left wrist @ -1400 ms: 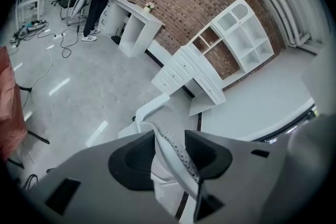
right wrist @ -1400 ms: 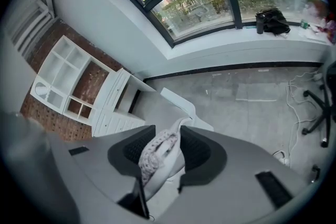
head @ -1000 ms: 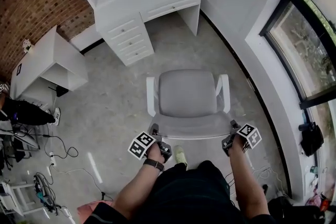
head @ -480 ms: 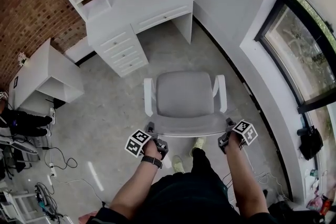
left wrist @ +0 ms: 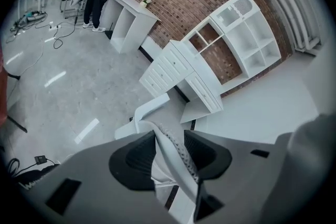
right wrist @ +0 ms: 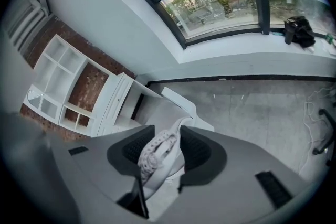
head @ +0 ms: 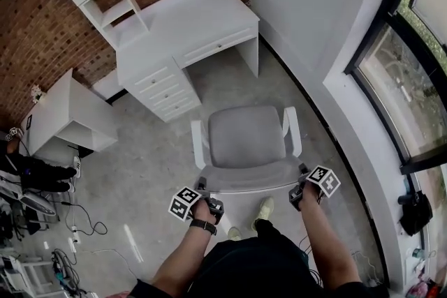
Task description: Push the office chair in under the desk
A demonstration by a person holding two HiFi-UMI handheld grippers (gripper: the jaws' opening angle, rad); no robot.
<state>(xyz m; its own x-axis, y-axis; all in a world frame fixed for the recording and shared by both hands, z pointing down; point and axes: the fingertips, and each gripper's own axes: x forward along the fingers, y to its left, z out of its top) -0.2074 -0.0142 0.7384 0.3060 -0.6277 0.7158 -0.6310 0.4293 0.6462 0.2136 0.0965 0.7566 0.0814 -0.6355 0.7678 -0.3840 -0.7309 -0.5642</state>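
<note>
Office chair (head: 246,137) is standing on the grey floor (head: 150,150), short of the white bench (head: 199,21) and well clear of it. The seat is facing the kneehole (head: 222,70) between the drawer stack (head: 166,88) and the bench's right side panel (head: 251,52). Nothing is under the bench yet.

Left hand-held gripper (head: 203,186) is clamping the left end of the backrest's top rim (head: 251,181). Its own view is showing the rim pinched between both pads. Right hand-held gripper (head: 302,172) is clamping the right end of the rim the same way, with the textured edge squeezed between its jaws.

Step in hand, as I am reading it: rolling the chair forward into the kneehole.
- Both arms should be pushing evenly, otherwise the chair is likely to swivel.
- The line to the opening seems to be running slightly toward the drawer side, so a gentle steer that way is looking sensible.
- The push should be staying level, not bearing down on the rim, which could be slipping out of the pads.
- Left armrest (head: 200,143) is the part to watch against the drawers, and right armrest (head: 293,130) against the side panel.

Chair's look: grey padded seat, white frame and armrests, pale backrest with a knobbly rim. The base is hiding under the seat.
</note>
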